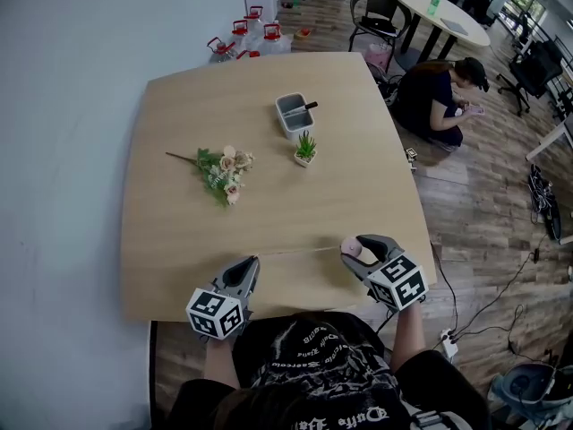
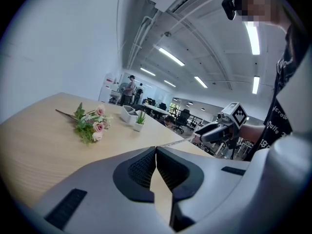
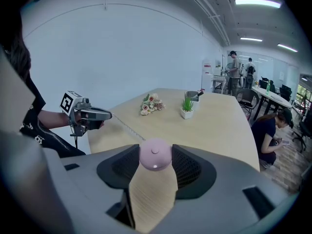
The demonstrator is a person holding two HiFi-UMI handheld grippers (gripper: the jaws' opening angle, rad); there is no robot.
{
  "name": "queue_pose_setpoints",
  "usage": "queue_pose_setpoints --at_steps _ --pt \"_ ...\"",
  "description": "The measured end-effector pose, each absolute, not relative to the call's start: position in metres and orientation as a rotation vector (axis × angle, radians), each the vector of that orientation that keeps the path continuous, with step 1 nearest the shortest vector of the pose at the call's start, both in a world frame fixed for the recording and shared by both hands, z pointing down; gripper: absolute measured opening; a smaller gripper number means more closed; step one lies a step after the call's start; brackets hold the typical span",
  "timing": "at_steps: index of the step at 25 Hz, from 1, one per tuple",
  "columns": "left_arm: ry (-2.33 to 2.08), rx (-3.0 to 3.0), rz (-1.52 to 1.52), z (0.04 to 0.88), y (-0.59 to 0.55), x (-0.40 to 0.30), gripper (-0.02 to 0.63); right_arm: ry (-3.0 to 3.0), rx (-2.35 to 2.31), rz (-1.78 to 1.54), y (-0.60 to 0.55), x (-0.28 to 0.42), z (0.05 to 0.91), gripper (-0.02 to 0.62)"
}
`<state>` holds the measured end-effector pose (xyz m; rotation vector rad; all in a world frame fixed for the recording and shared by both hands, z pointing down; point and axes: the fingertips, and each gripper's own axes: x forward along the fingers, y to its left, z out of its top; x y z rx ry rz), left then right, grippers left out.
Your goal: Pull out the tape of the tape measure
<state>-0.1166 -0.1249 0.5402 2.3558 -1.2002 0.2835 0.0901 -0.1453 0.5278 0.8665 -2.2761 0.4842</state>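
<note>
My right gripper (image 1: 352, 251) is shut on a small round pink tape measure (image 1: 353, 248) near the table's front edge; in the right gripper view the pink case (image 3: 155, 154) sits squeezed between the two pads. A thin pale tape (image 1: 300, 252) stretches from the case leftwards to my left gripper (image 1: 254, 261), whose jaws are shut on the tape's end. In the left gripper view the tape (image 2: 176, 143) runs from the pinched tips (image 2: 156, 151) towards the right gripper (image 2: 218, 129). The right gripper view shows the tape (image 3: 127, 127) leading to the left gripper (image 3: 92, 115).
On the wooden table (image 1: 179, 240) lie a bunch of pink flowers (image 1: 222, 168), a white pen holder (image 1: 294, 113) and a small potted plant (image 1: 306, 148). A person (image 1: 439, 97) sits on the floor to the right. Water bottles (image 1: 251, 36) stand behind the table.
</note>
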Motion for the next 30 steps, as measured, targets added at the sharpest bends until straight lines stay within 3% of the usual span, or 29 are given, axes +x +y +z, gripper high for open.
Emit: queue_pose_setpoints --at_steps 30 --pt "-1.382 2.228 0.312 0.551 -0.13 -0.165 0.011 -2.201 0.954 0.537 -0.154 0.125 0.543 0.225"
